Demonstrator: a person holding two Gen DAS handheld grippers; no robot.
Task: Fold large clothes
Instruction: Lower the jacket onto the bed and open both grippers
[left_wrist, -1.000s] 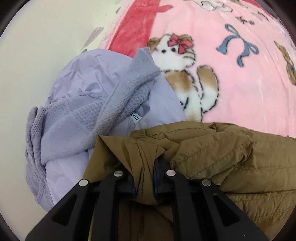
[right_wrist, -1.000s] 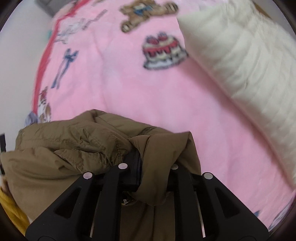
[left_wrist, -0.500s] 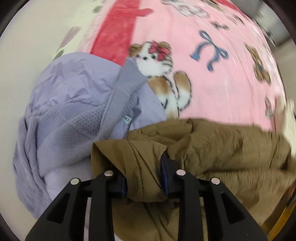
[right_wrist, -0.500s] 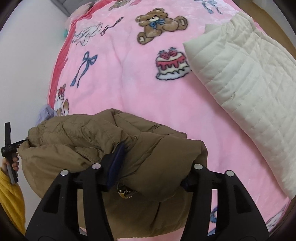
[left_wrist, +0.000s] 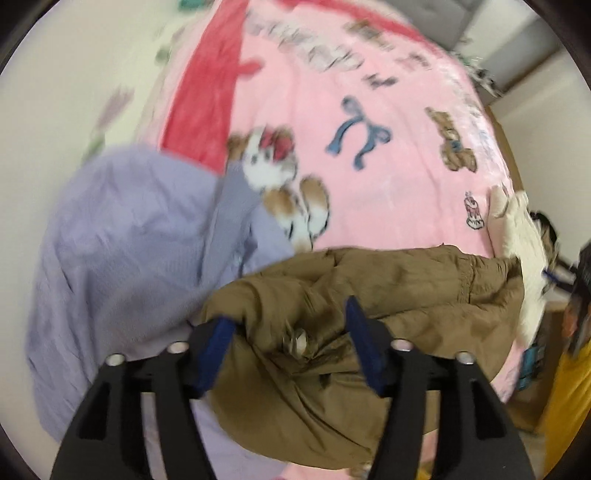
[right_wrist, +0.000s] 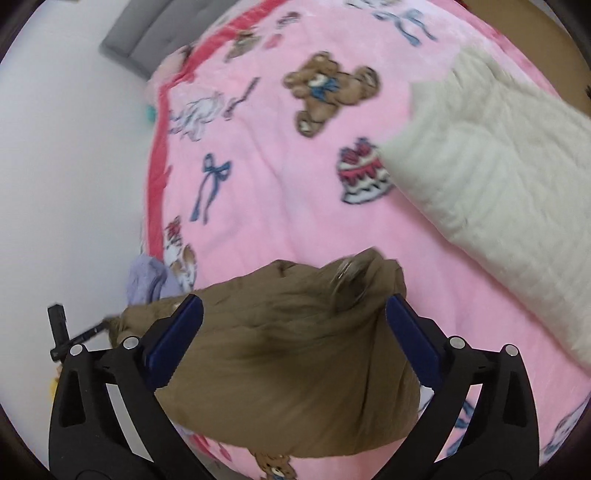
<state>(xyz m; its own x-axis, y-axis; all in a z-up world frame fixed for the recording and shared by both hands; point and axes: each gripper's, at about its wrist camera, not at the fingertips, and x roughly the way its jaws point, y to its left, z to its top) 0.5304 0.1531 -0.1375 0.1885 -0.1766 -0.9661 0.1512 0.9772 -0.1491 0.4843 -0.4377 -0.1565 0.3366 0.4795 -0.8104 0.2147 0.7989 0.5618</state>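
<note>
A brown padded jacket (left_wrist: 373, 295) lies bundled on the pink blanket (left_wrist: 388, 166); it also shows in the right wrist view (right_wrist: 288, 350). My left gripper (left_wrist: 288, 321) is open above the jacket's left end, its jaws wide apart with nothing held. My right gripper (right_wrist: 295, 314) is open above the jacket's right end, jaws wide apart and empty. Both views are blurred by motion.
A lilac garment pile (left_wrist: 129, 251) lies left of the jacket, at the bed's edge by the wall. A cream quilted coat (right_wrist: 498, 184) lies to the right on the blanket. A grey headboard (right_wrist: 133, 40) stands at the far end.
Both grippers opened and let go of the brown jacket, the right one first. Both pulled up and back, and the jacket now lies on the blanket.
</note>
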